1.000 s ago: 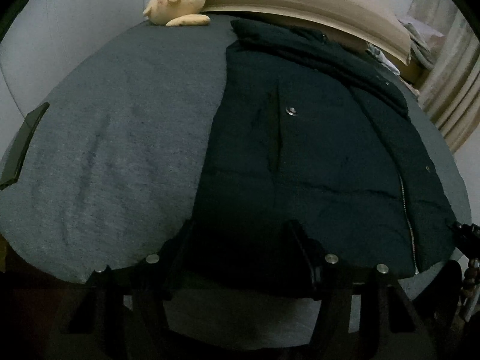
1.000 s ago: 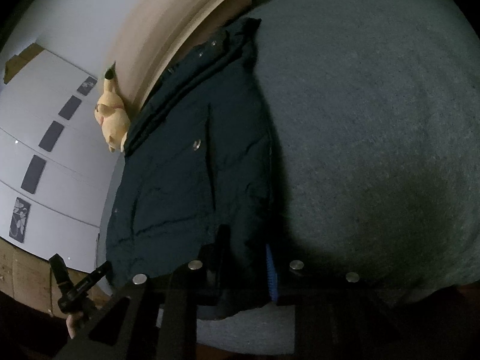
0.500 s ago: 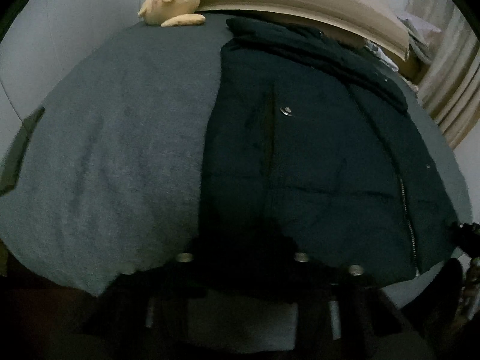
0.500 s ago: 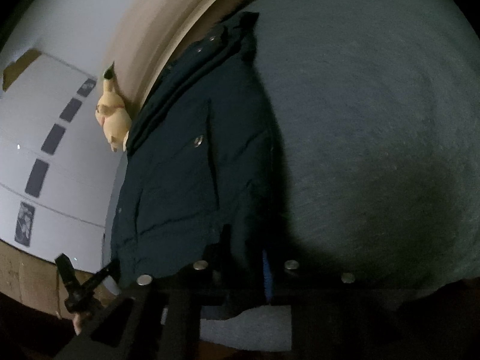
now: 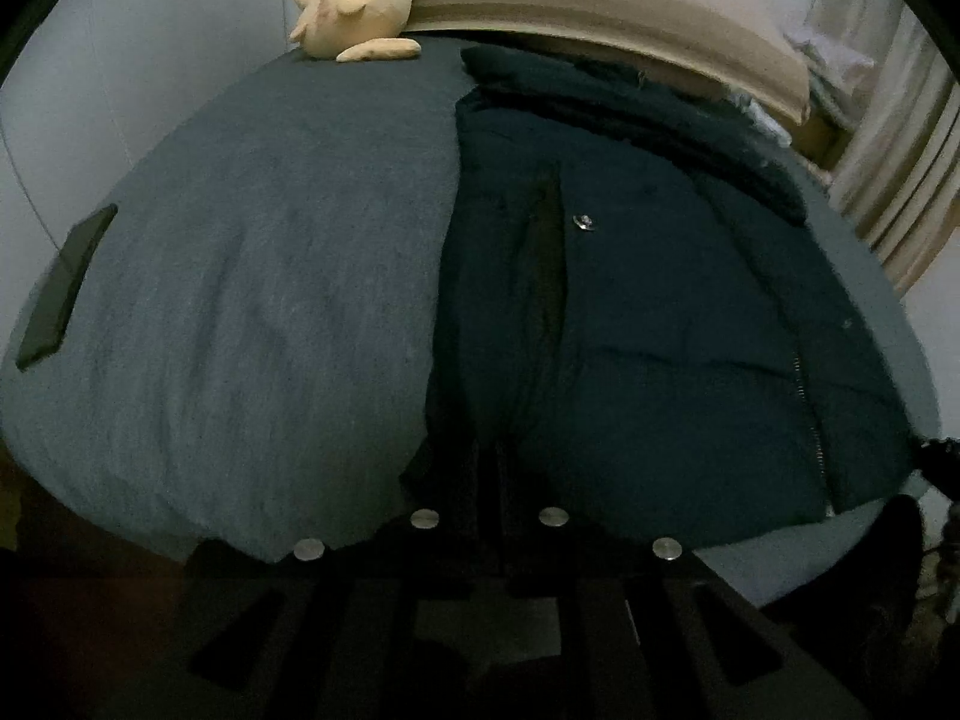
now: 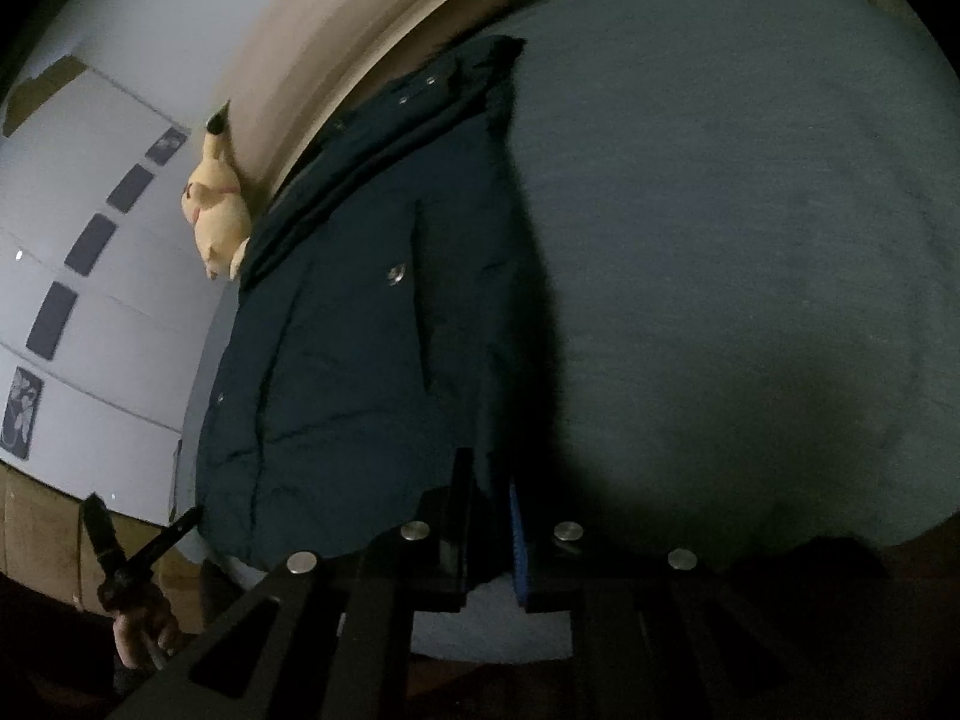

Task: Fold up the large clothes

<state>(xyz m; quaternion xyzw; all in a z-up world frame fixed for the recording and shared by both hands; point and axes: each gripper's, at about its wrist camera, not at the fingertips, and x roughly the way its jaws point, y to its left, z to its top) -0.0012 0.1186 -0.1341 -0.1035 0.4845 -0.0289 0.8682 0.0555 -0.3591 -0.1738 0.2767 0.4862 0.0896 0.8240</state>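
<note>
Jacket (image 5: 660, 312), one, dark padded, lies on the grey bed (image 5: 240, 300), apparently narrowed lengthwise; further folding remains. Left gripper (image 5: 489, 480) and right gripper (image 6: 489, 516) each pinch its near hem, fingers drawn narrow on fabric. One plush toy (image 5: 360, 0) sits by the headboard.

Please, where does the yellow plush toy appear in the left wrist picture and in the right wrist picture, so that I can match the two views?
Left wrist: the yellow plush toy sits at the top, left of centre, at the bed's far end.
Right wrist: it is at the left, at middle height, beside the jacket's collar.
Shared landmark: the silver snap on the dark jacket.
</note>
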